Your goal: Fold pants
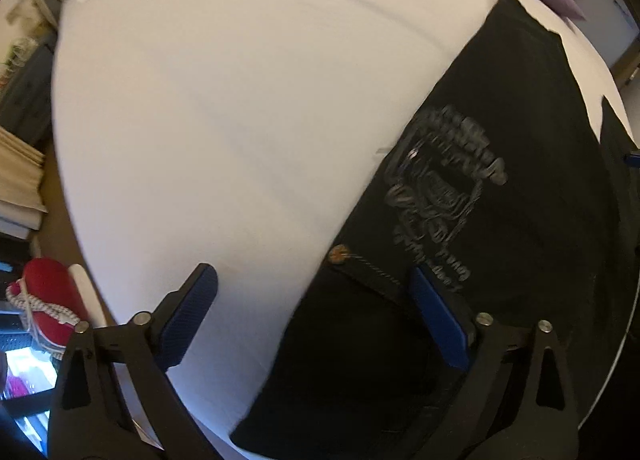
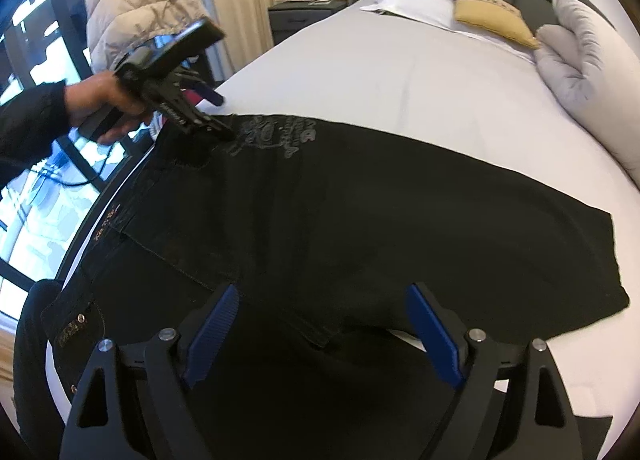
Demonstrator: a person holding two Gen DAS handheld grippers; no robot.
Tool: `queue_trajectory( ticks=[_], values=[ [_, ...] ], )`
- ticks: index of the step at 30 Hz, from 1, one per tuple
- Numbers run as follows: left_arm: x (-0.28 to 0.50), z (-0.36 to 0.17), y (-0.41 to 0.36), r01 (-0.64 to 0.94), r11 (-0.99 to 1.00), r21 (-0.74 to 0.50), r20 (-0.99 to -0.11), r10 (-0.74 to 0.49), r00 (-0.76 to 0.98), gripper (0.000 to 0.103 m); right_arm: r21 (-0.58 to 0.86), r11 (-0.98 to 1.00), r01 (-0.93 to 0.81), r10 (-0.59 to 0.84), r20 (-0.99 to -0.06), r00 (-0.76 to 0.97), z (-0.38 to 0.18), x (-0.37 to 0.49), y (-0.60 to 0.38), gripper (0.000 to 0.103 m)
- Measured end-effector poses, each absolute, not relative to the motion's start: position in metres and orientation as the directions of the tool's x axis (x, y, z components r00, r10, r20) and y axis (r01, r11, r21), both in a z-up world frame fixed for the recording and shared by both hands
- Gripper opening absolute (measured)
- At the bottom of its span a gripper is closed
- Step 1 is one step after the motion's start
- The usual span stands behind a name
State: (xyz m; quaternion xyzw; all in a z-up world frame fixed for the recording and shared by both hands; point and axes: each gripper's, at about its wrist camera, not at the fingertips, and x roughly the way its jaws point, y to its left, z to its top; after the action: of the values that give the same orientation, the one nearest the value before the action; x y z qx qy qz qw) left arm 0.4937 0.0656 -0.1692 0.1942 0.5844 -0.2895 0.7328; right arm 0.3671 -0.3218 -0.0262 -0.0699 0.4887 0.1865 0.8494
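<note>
Both tools hang wide and empty: left tool [image 1: 316,320] over the waistband corner by a brass rivet [image 1: 338,254], right tool [image 2: 320,336] near the crotch. Black pants [image 2: 360,212] lie flat across the white bed [image 2: 400,80], no fold visible yet. Everything's still to do. Pillows [image 2: 492,16] sit far off, clear; nothing blocks.

No wording can be read. The pants [image 2: 360,212] carry a grey printed emblem [image 1: 444,196] with lettering, too blurred in both views, and a small waistband patch [image 2: 72,330] whose marks are illegible.
</note>
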Motion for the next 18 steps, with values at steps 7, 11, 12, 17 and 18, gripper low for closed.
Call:
queue_trajectory(
  ticks=[7, 11, 12, 17, 18],
  values=[
    [0.523, -0.177, 0.063, 0.612, 0.769, -0.188, -0.963, -0.265, 0.037, 0.033, 0.116, 0.910, -0.399, 0.289, -0.867, 0.407, -0.040, 0.367, -0.316, 0.081],
    [0.520, -0.177, 0.050, 0.608, 0.773, -0.182, -0.962, -0.269, 0.055, 0.013, 0.119, 0.897, -0.426, 0.310, -0.856, 0.414, -0.034, 0.373, -0.310, 0.075],
    [0.517, -0.176, 0.047, 0.609, 0.776, -0.165, -0.961, -0.265, 0.077, 0.012, 0.117, 0.894, -0.432, 0.315, -0.851, 0.421, -0.031, 0.375, -0.309, 0.075],
    [0.468, -0.152, 0.044, 0.605, 0.788, -0.119, -0.926, -0.307, 0.218, 0.011, 0.083, 0.880, -0.468, 0.317, -0.836, 0.449, -0.014, 0.395, -0.300, 0.071],
    [0.457, -0.145, 0.041, 0.606, 0.788, -0.111, -0.915, -0.320, 0.248, 0.011, 0.065, 0.871, -0.486, 0.316, -0.833, 0.455, -0.010, 0.401, -0.295, 0.071]
  ],
)
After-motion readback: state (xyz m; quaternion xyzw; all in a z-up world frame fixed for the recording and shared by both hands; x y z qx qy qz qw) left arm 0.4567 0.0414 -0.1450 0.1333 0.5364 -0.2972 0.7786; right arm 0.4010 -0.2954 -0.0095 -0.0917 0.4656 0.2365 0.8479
